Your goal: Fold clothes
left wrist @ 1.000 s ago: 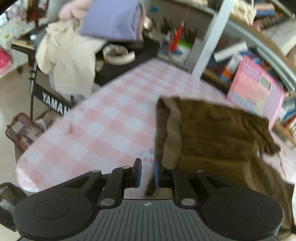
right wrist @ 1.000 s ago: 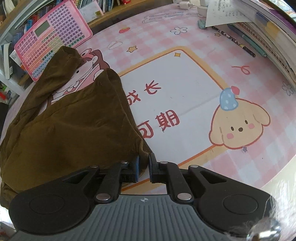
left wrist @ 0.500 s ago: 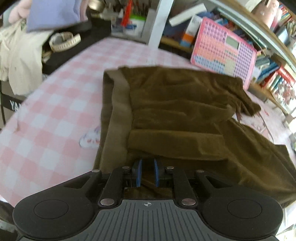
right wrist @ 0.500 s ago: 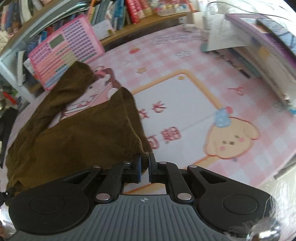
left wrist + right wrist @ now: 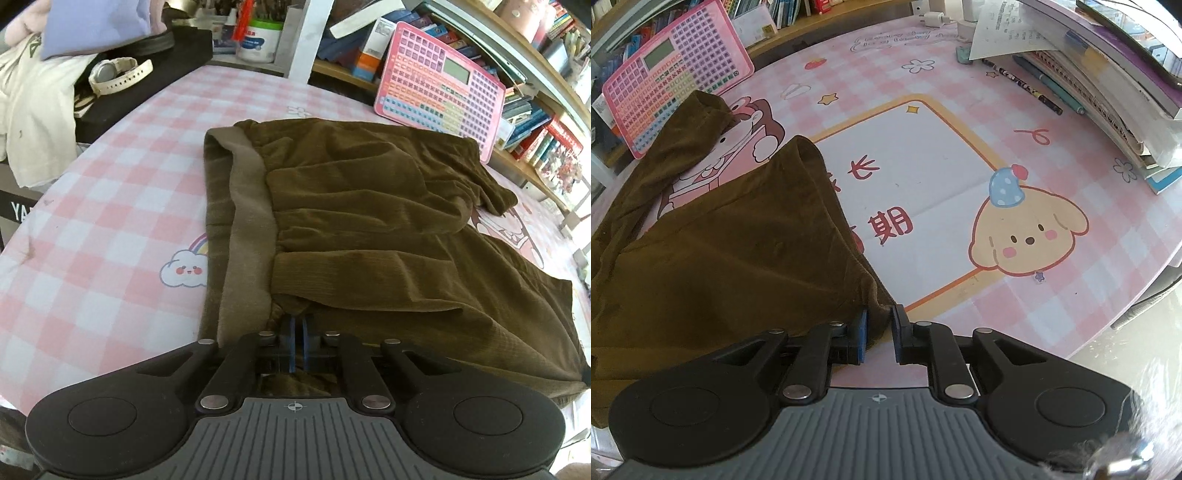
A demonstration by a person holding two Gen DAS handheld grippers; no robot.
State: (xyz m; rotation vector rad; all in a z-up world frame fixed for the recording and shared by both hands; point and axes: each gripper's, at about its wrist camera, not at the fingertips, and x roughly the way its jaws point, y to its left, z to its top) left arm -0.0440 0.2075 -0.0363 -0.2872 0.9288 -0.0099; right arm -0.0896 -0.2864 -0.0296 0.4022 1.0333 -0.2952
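Observation:
Brown corduroy trousers [image 5: 369, 206] lie spread on the pink checked table mat [image 5: 110, 206], their grey-lined waistband [image 5: 247, 229] turned to the left. My left gripper [image 5: 297, 328] is at the near edge of the waist. Its jaws are closing, blue pads nearly together with cloth bunched at them. In the right wrist view the trouser legs [image 5: 720, 251] run to the left. My right gripper [image 5: 879, 325] is at the near hem corner. Its jaws are opening, and the corner lies loose between the parted pads.
A pink keypad toy [image 5: 439, 85] leans on the shelf behind the trousers. A black stand with a watch [image 5: 118, 74] and draped clothes [image 5: 37, 103] is far left. Stacked books [image 5: 1108, 85] and pens [image 5: 1023, 85] line the right side of the mat [image 5: 923, 177].
The left gripper swung from the table's left part onto the trousers and its jaws closed at the waist edge. The right gripper's pads parted from the hem corner they were pinching.

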